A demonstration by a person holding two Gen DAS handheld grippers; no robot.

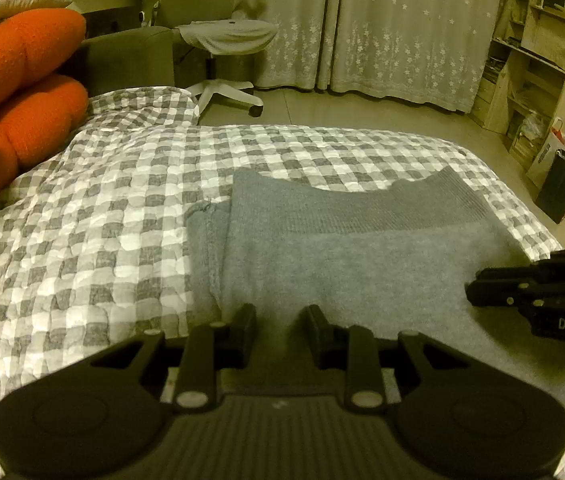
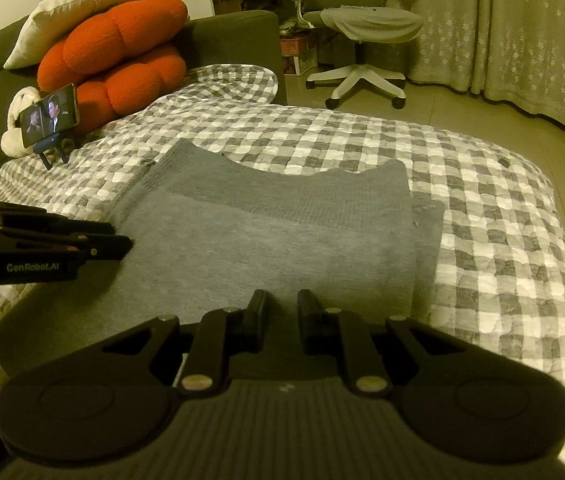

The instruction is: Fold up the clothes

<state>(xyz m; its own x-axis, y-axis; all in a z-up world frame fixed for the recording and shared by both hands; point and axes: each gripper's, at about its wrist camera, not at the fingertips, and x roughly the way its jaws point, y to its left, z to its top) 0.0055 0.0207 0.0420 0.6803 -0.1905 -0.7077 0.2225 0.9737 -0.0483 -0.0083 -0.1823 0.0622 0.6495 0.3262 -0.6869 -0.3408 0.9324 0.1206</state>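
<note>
The gray sweater (image 2: pixel 266 224) lies flat, partly folded, on the checked blanket (image 2: pixel 502 216), and the left claw (image 1: pixel 278 320) at nine o'clock and the right claw (image 2: pixel 280 304) at six o'clock hang over it, both a little apart and empty, likely ready for another fold.

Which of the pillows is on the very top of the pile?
The cream pillow is on top. It is flat and pale, and it lies on the two puffy orange pillows: the upper orange one, then the lower orange one.

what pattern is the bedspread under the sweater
Grey and white checks on the bedspread, clearest in the right wrist view; the sweater is plain grey.
</note>
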